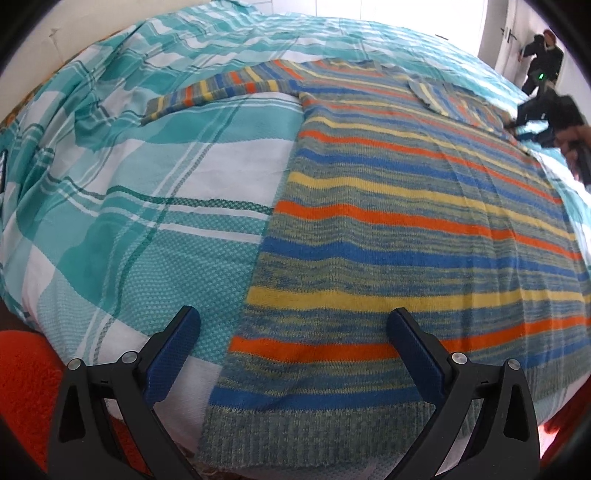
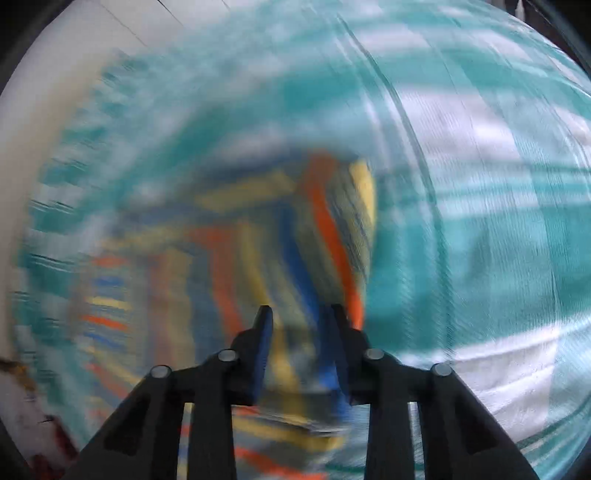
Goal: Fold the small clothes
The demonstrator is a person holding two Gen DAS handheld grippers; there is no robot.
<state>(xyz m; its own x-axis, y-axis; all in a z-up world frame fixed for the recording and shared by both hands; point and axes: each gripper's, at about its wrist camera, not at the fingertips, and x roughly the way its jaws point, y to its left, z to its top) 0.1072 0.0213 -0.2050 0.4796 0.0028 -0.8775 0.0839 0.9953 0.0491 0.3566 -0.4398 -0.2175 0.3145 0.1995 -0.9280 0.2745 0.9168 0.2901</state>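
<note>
A knit sweater (image 1: 388,221) striped in orange, blue, yellow and grey-green lies flat on the bed, hem toward me. Its left sleeve (image 1: 221,88) stretches out to the left, and the right sleeve (image 1: 443,98) lies partly folded onto the chest. My left gripper (image 1: 291,325) is open just above the hem's left corner, one finger over the bedspread and one over the sweater. My right gripper (image 1: 521,127) is down at the sweater's far right edge, held by a hand (image 1: 576,147). In the blurred right wrist view the right gripper (image 2: 301,325) stands narrow with striped sleeve fabric (image 2: 332,240) between its fingers.
The teal and white checked bedspread (image 1: 147,184) covers the whole bed. A red rug (image 1: 29,376) lies on the floor below the bed's near left corner. A white door with a handle (image 1: 511,35) stands at the far right.
</note>
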